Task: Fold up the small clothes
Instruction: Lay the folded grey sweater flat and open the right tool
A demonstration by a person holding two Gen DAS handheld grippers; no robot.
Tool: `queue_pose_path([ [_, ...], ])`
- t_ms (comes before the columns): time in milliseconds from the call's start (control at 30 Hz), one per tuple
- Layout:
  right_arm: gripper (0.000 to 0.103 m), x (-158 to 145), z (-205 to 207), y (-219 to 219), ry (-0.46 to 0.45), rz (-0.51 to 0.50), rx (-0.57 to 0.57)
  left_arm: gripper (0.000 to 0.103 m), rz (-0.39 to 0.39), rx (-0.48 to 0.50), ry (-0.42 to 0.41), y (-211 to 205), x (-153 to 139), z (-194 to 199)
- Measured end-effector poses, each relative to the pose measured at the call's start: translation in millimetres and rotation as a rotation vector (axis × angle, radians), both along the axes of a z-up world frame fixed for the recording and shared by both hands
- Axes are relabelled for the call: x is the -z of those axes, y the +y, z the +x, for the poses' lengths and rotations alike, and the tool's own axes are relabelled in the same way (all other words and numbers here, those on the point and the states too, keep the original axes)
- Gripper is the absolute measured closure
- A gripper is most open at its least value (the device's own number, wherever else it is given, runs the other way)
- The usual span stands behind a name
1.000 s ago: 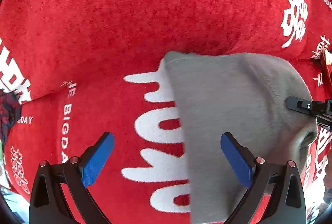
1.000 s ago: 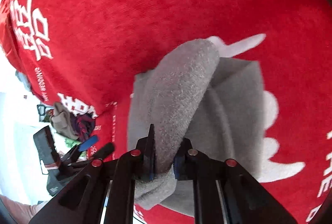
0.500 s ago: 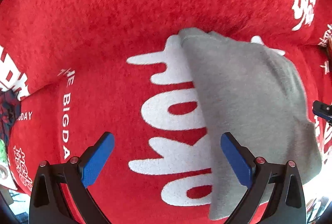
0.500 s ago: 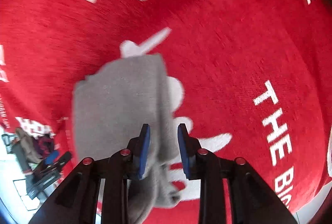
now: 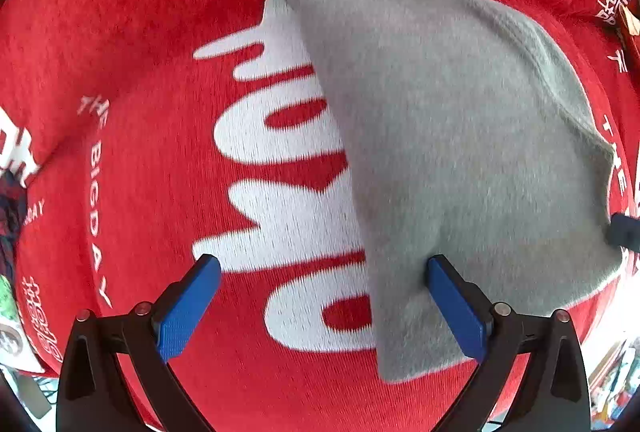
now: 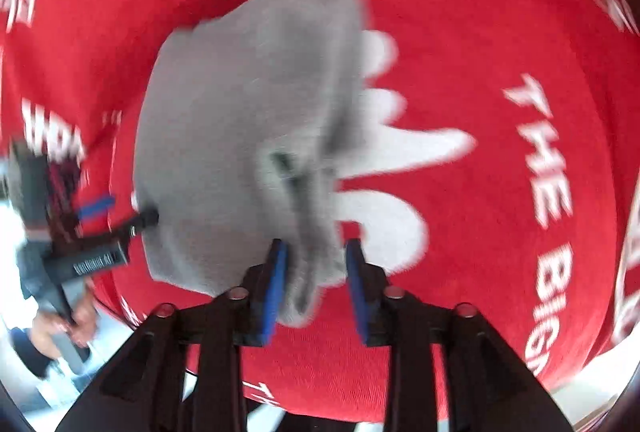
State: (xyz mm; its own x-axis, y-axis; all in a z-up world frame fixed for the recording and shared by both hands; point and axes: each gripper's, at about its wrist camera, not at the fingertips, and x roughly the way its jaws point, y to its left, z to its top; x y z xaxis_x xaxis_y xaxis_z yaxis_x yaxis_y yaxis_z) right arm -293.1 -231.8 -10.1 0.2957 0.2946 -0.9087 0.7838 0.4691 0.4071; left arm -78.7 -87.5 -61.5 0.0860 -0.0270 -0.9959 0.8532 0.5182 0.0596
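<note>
It looks like a home. A plush red cloth [image 5: 168,43] with large white characters and the words "THE BIG DAY", the look of wedding bedding, fills nearly both views. At nine o'clock in the left wrist view dark patterned fabric [image 5: 10,216] lies past its edge. At five o'clock colourful clutter [image 5: 616,388] shows, too blurred to identify.

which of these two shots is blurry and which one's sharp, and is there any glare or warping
Left wrist view: sharp, with the weave of the grey garment and the lettering on the red cloth crisp. Right wrist view: motion-smeared throughout, with the grey garment soft-edged and the white lettering streaked. Both views: strong fisheye bulge, dark corners, and washed-out bright patches at the lower edges.
</note>
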Motion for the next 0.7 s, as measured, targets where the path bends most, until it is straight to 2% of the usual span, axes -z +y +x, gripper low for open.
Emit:
queue_pose_path([
  [67, 0.056, -3.3, -18.8, -4.2, -0.058, 0.054, 0.069, 0.000, 0.001, -0.021, 0.018, 5.2, 1.4, 0.2],
  [167, 0.056, 6.4, -38.6, 1.0, -0.158, 0.245, 0.189, 0.000, 0.007, -0.060, 0.032, 8.5, 2.8, 1.2],
  [300, 0.056, 34.6, -38.3, 21.6, -0.160, 0.361, 0.324, 0.001, 0.012, -0.093, 0.036, 8.0, 2.8, 2.1],
  [333, 0.058, 37.2, -38.1, 23.1, -0.163, 0.351, 0.356, 0.000, 0.014, -0.096, 0.034, 8.3, 2.7, 1.6],
  [367, 0.081, 39.6, -33.8, 25.6, -0.160, 0.339, 0.374, 0.000, 0.017, -0.100, 0.032, 8.3, 2.1, 1.1],
  [400, 0.090, 39.4, -31.4, 22.3, -0.160, 0.323, 0.398, 0.000, 0.017, -0.106, 0.032, 8.6, 0.8, 0.6],
  [467, 0.091, 27.9, -21.9, 15.6, -0.160, 0.255, 0.360, 0.000, 0.006, -0.118, 0.033, 10.5, -3.8, -0.5],
  [533, 0.091, 13.3, -10.1, 13.3, -0.113, 0.145, 0.221, 0.000, -0.002, -0.119, 0.025, 11.7, -6.5, -3.2],
  [567, 0.091, 15.8, -5.5, 13.6, -0.091, 0.123, 0.180, 0.000, -0.002, -0.121, 0.024, 12.3, -6.0, -4.2],
  [633, 0.091, 28.7, -4.2, 15.9, -0.024, 0.107, 0.112, 0.001, 0.004, -0.132, 0.029, 12.8, -4.0, -4.8],
  [700, 0.089, 42.0, -9.6, 15.6, -0.026, 0.147, 0.133, 0.001, 0.008, -0.151, 0.030, 14.6, -4.5, -6.0],
])
